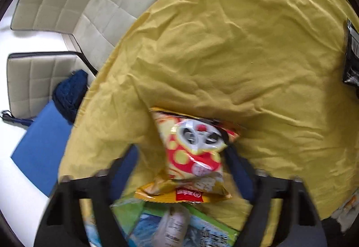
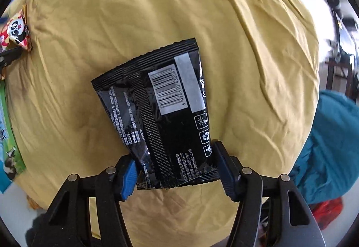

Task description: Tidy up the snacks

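A yellow and red snack bag with a panda face point(image 1: 193, 157) lies on the yellow cloth point(image 1: 235, 45), between the blue-padded fingers of my left gripper point(image 1: 184, 157), which stand apart on either side of it. Below it lies a green and blue snack pack point(image 1: 179, 224). In the right wrist view a black snack bag with a barcode point(image 2: 161, 117) sits between the fingers of my right gripper point(image 2: 177, 164), whose blue pads press its lower edges. The panda bag point(image 2: 15, 31) shows at the far left there, the black bag point(image 1: 352, 56) at the left view's right edge.
White padded chairs point(image 1: 74, 0) stand beyond the table's left edge, one with a dark blue knit item point(image 1: 69, 92) and a blue folder point(image 1: 42, 150). Teal fabric point(image 2: 332, 141) and something red point(image 2: 327, 209) lie off the table's right side.
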Demonstrator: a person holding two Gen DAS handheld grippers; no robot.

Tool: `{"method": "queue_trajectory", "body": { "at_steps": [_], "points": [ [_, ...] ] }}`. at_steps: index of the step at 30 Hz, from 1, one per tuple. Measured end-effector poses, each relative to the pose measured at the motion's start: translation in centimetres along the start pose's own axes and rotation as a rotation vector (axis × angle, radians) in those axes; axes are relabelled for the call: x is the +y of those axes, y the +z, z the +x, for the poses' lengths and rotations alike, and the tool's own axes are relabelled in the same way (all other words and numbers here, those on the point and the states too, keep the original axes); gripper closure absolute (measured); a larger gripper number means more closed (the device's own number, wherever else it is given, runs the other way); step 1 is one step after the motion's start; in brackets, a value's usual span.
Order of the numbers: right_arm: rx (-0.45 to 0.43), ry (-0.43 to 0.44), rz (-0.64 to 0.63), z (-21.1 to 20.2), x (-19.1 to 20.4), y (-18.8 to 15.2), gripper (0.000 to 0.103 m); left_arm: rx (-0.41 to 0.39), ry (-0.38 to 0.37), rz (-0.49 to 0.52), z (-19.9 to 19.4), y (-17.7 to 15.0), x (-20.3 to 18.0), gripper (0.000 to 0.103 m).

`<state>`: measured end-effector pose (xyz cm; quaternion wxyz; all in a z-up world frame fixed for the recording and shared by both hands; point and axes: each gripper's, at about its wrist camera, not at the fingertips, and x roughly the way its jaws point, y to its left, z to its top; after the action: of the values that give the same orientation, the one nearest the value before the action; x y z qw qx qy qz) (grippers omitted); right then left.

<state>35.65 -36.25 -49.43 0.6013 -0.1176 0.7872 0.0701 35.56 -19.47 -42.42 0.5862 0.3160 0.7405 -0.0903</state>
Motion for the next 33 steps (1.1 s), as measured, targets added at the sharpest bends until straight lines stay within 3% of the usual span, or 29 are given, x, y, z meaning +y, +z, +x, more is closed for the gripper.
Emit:
{"method": "queue_trajectory", "body": {
  "at_steps": [3,5,9,12,17,24,33],
  "points": [
    [-0.011,0.023,0.053,0.2,-0.6,-1.4,0.041,0.012,-0.046,-0.054,0.1,-0.3,0.0,0.061],
    [-0.017,0.037,0.087,0.3,-1.3,-0.2,0.042,-0.011,-0.076,-0.112,-0.5,-1.0,-0.2,0.063],
    [-0.039,0.069,0.157,1.0,-2.5,-1.8,0.042,-0.053,-0.206,-0.259,-1.8,-2.7,-0.5,0.065],
    [-0.061,0.084,0.194,1.0,-2.4,-3.3,0.042,-0.083,-0.289,-0.325,-2.8,-4.8,-2.4,0.065],
    [-0.083,0.102,0.27,1.7,-2.2,-6.7,0.043,-0.096,-0.351,-0.395,-2.7,-8.2,-6.2,0.065],
    [-0.074,0.153,0.349,3.0,-1.8,-10.6,0.042,-0.073,-0.352,-0.428,-0.6,-11.5,-10.2,0.064],
    [-0.091,0.132,0.365,2.5,-3.3,-8.7,0.042,-0.104,-0.365,-0.473,0.6,-12.2,-11.5,0.065]
  ]
}}
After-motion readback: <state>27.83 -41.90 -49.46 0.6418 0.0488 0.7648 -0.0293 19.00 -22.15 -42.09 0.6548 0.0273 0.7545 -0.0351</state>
